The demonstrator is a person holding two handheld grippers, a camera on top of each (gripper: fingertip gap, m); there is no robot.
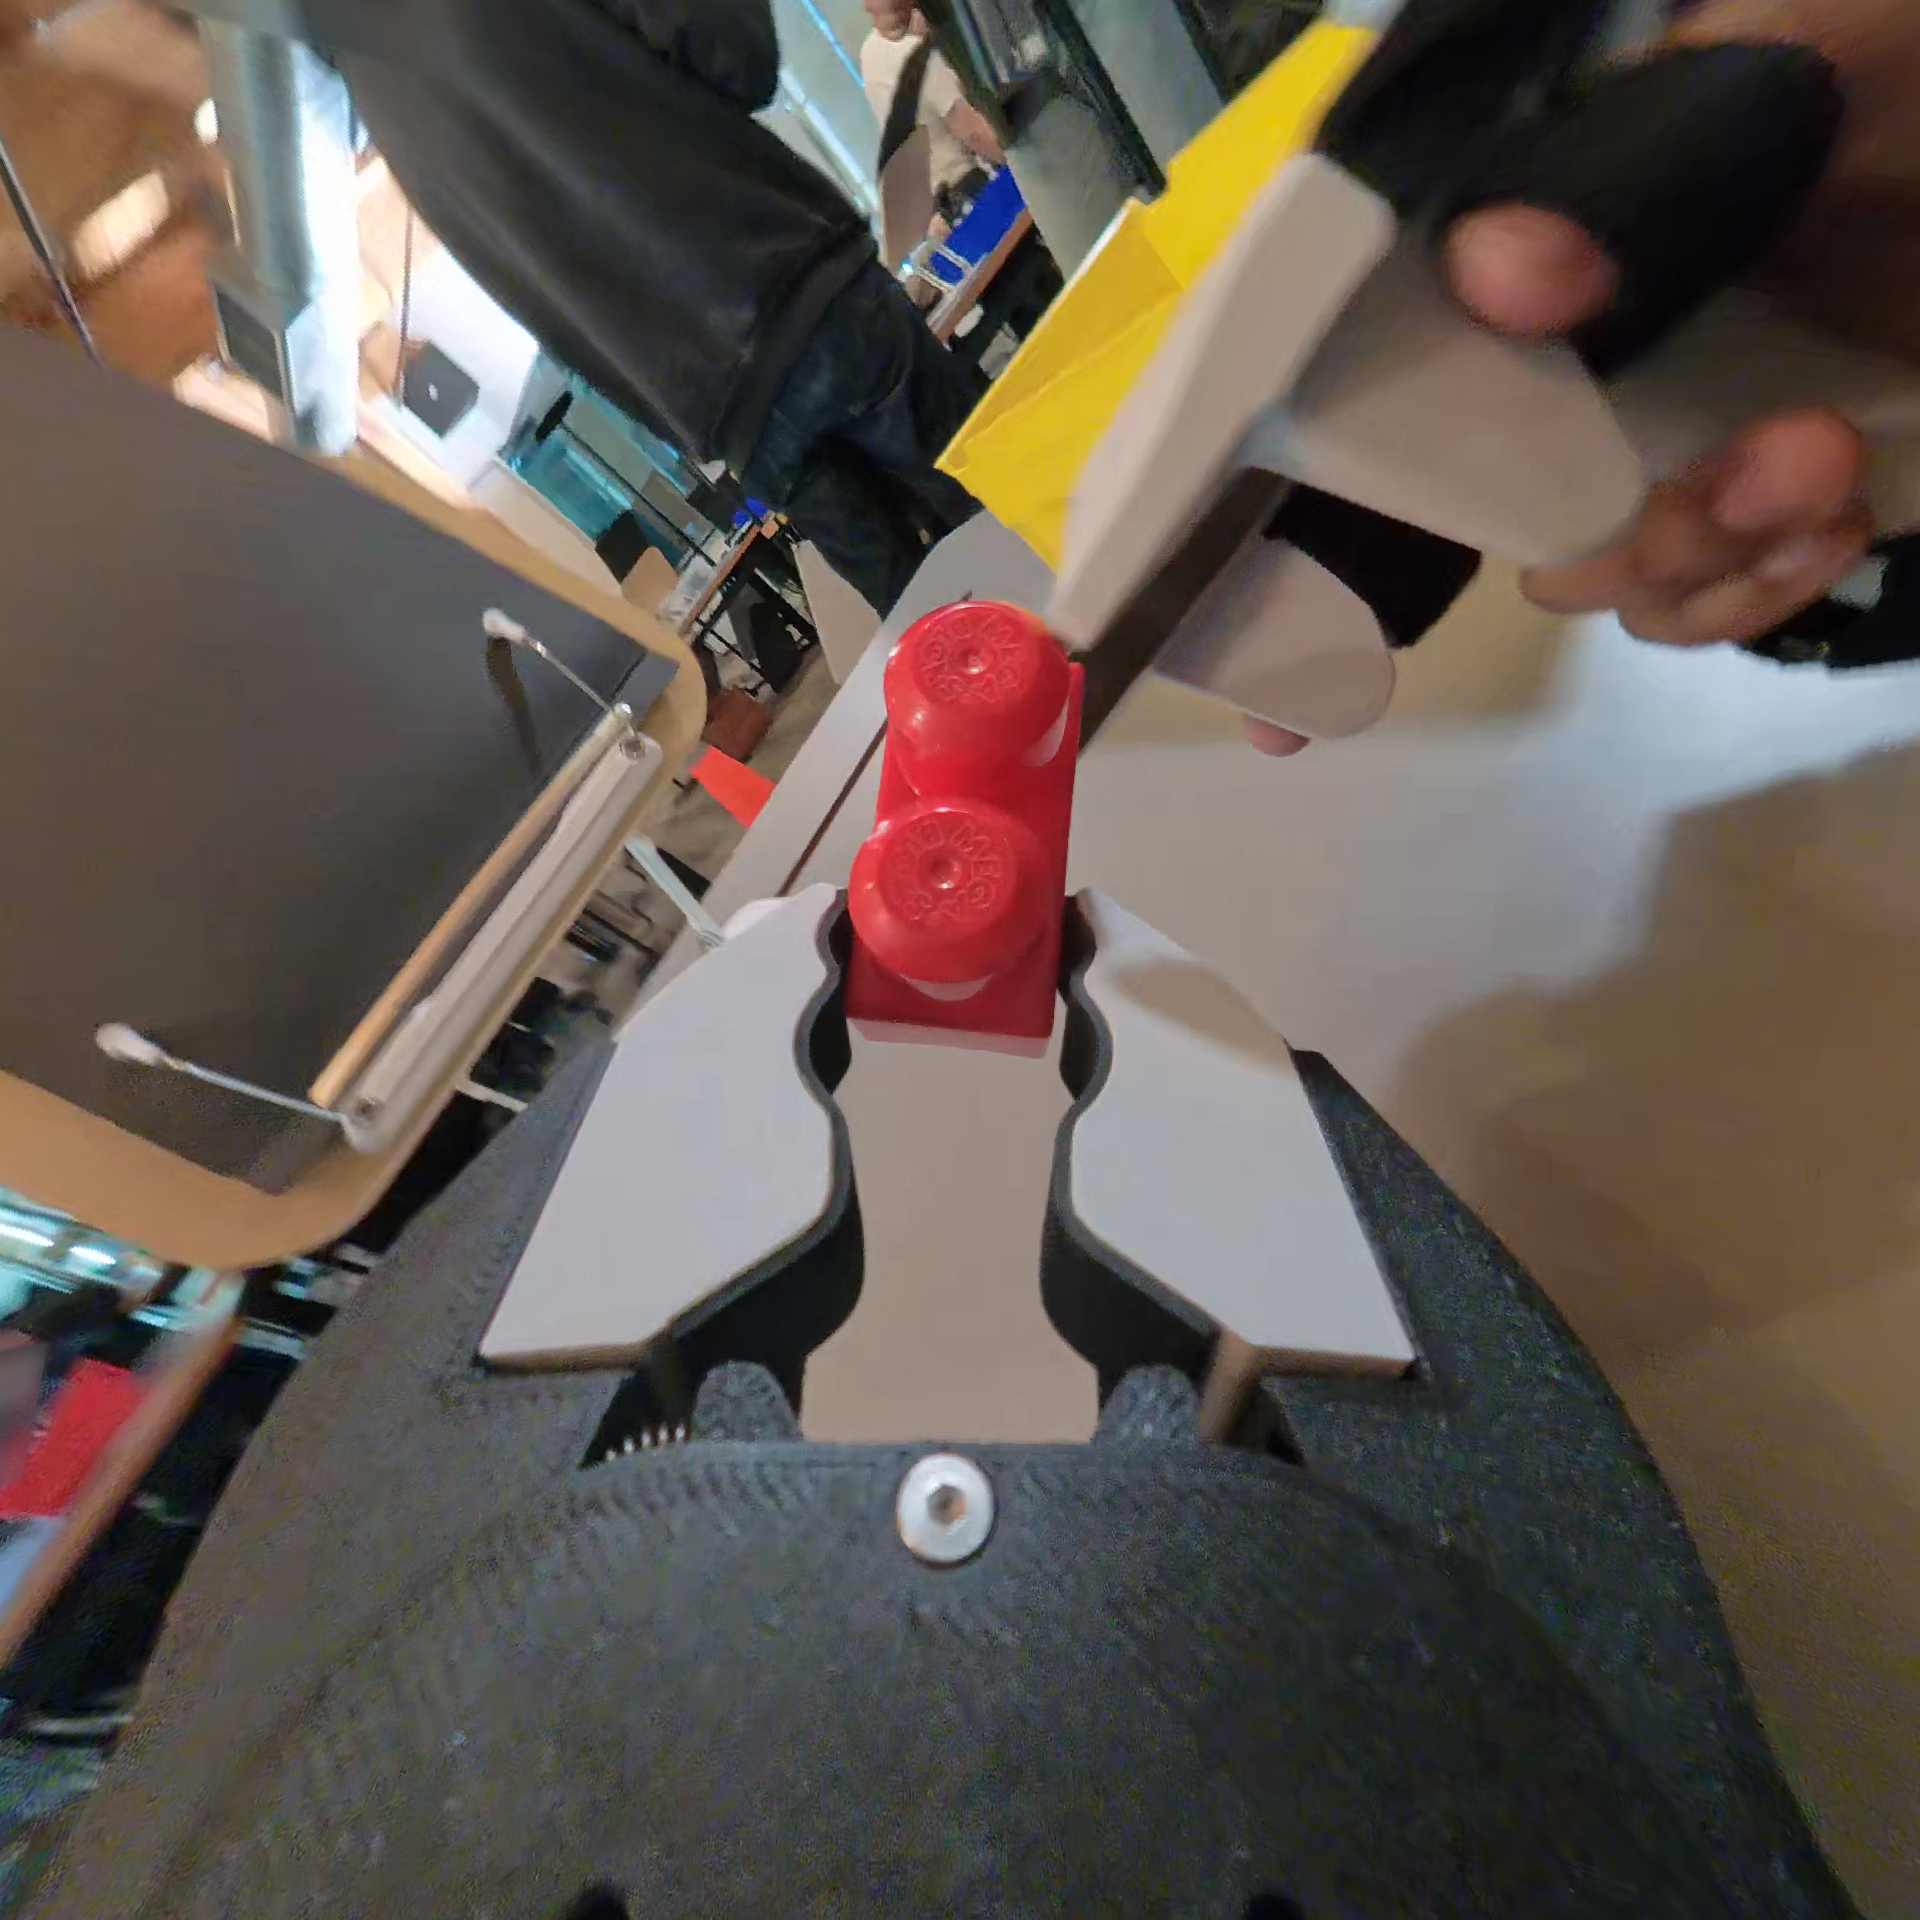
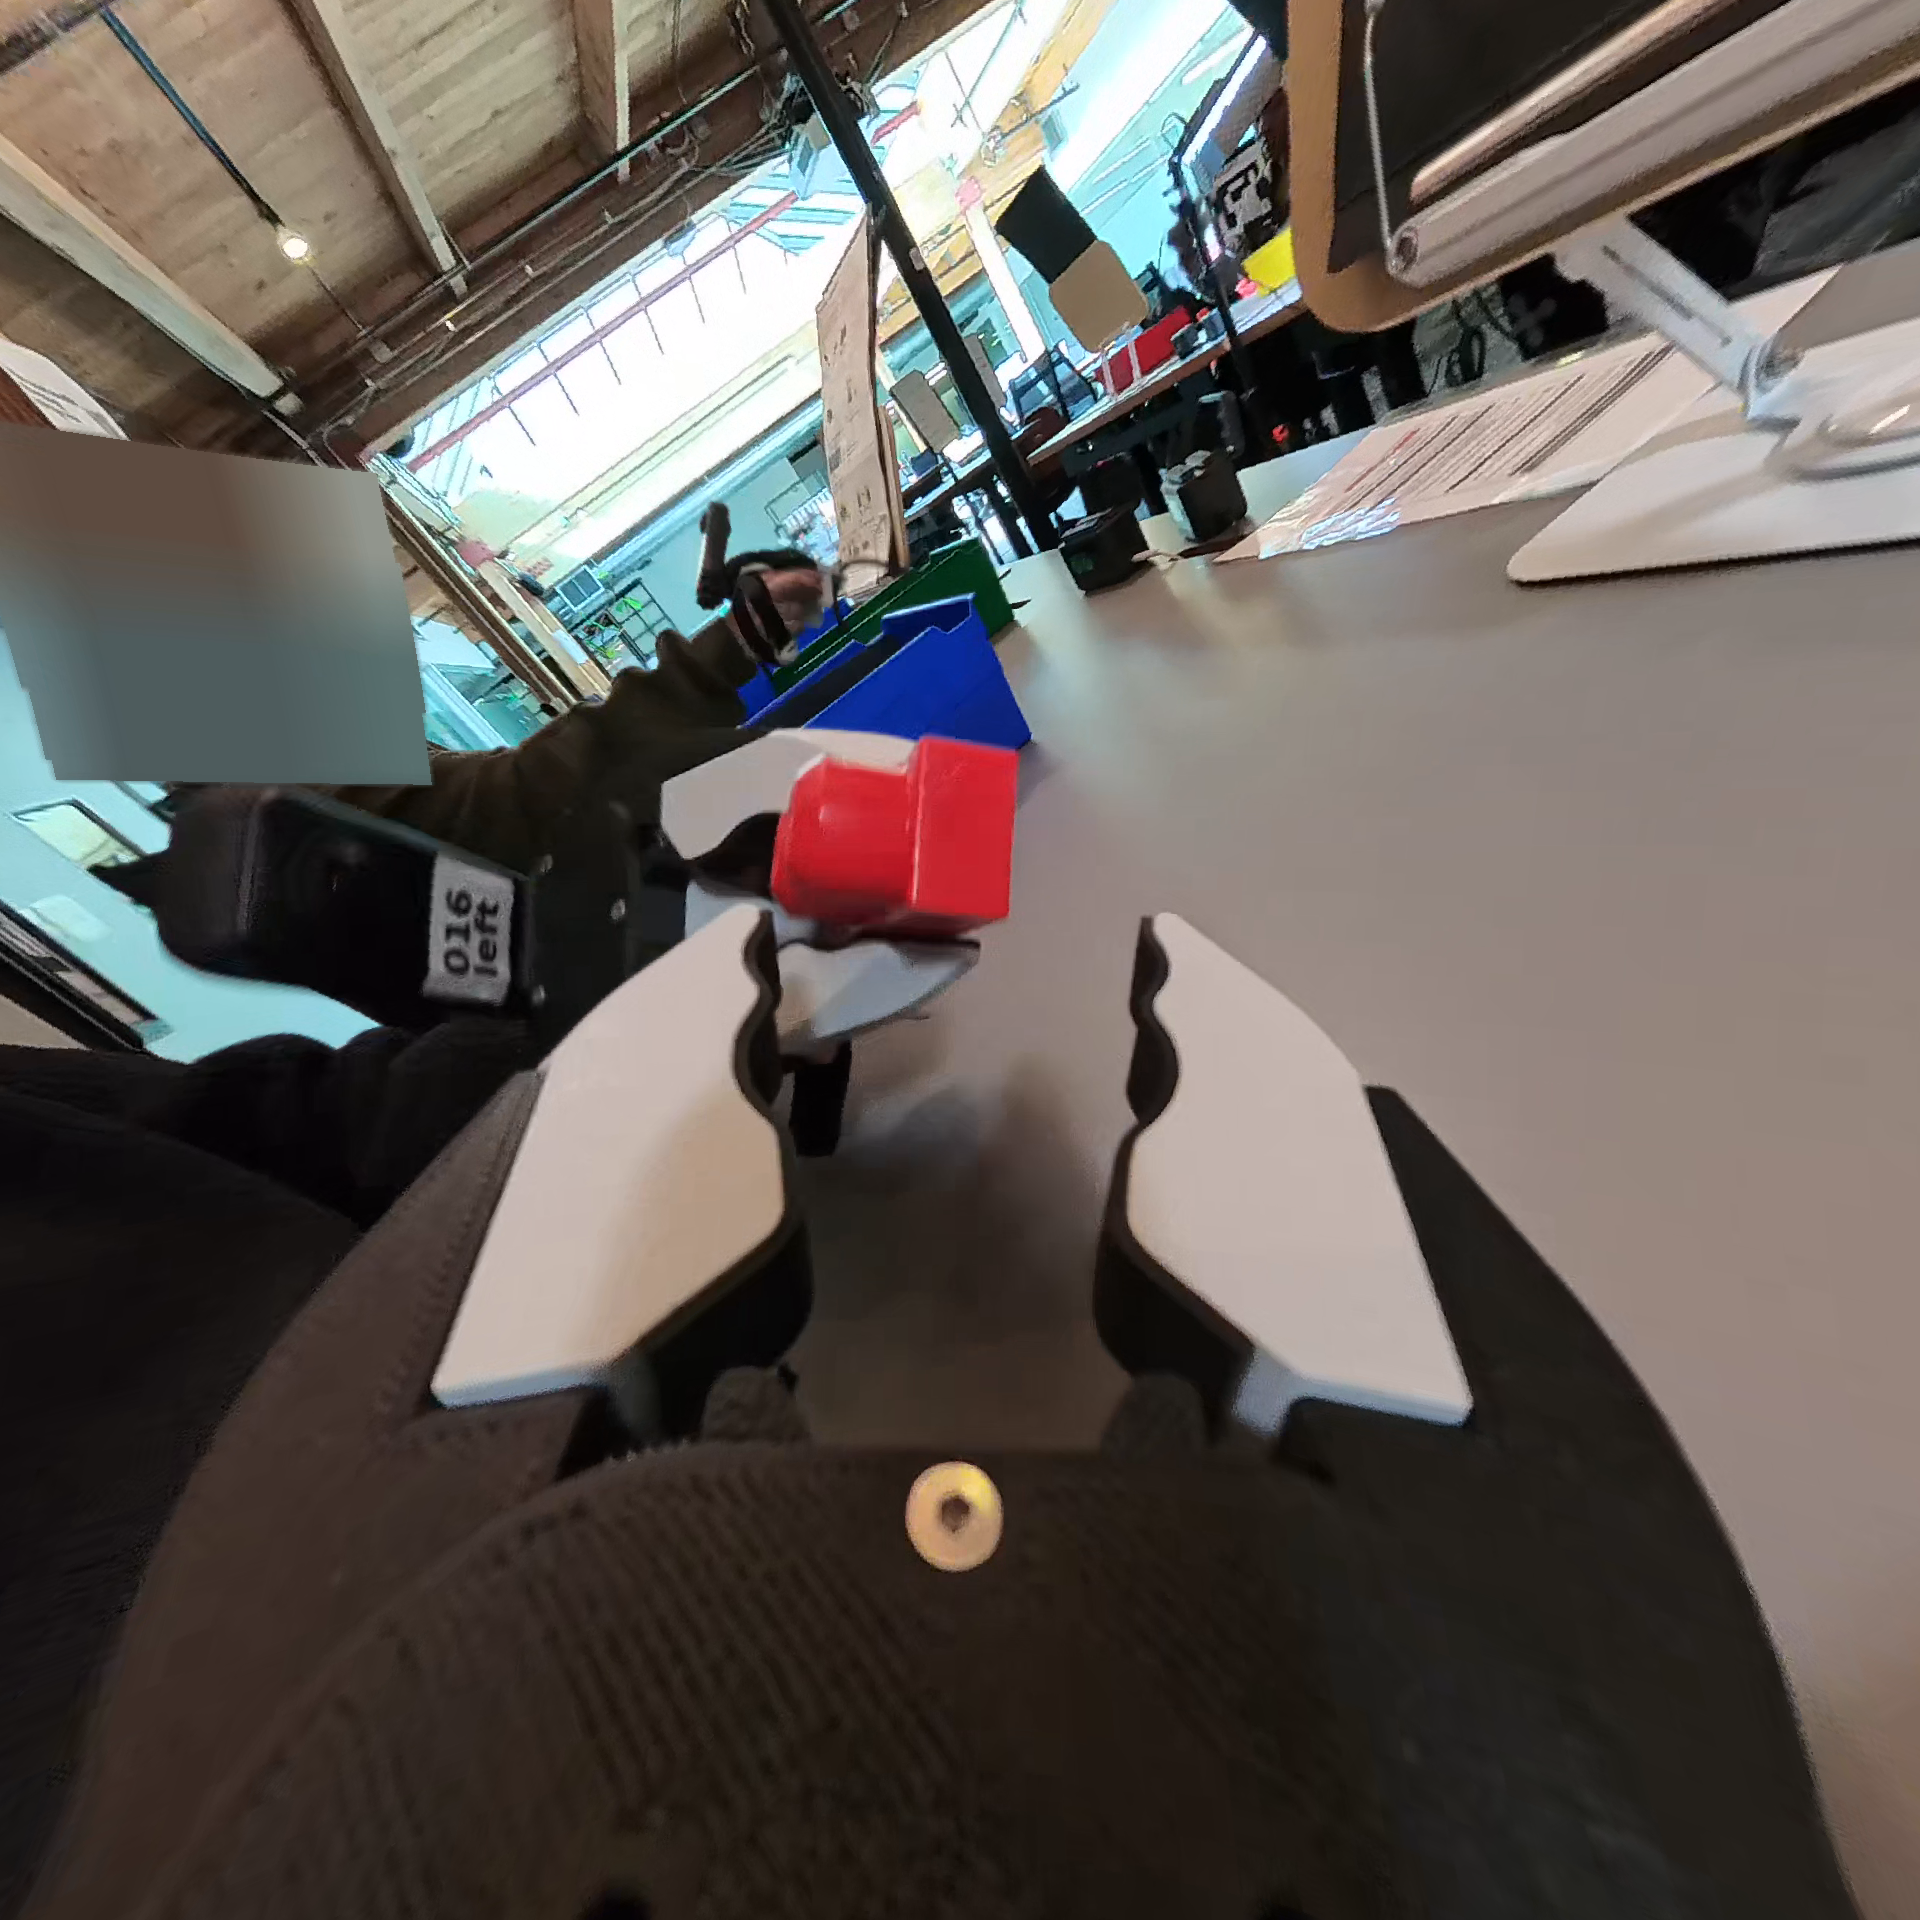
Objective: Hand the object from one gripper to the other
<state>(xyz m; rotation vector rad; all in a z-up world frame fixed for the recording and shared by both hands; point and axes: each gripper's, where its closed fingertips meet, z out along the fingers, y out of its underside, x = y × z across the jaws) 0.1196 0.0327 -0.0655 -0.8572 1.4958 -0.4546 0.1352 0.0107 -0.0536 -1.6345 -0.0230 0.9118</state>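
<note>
A red two-stud toy block (image 1: 961,831) is clamped at its near end between the fingertips of my left gripper (image 1: 956,935), held above the grey table. In the right wrist view the same block (image 2: 899,847) sits in the left gripper's white jaws, just beyond and left of my right gripper (image 2: 956,945), which is open and empty. In the left wrist view the right gripper (image 1: 1226,436) comes in from the upper right, held by a gloved hand (image 1: 1621,208), and one of its fingers reaches the block's far stud.
A yellow bin (image 1: 1101,343) stands behind the right gripper. A blue bin (image 2: 904,675) and a green bin (image 2: 935,582) sit on the grey table (image 2: 1455,831). A monitor and its stand (image 2: 1714,312) are at the right. A person in dark clothes (image 1: 623,208) stands beyond.
</note>
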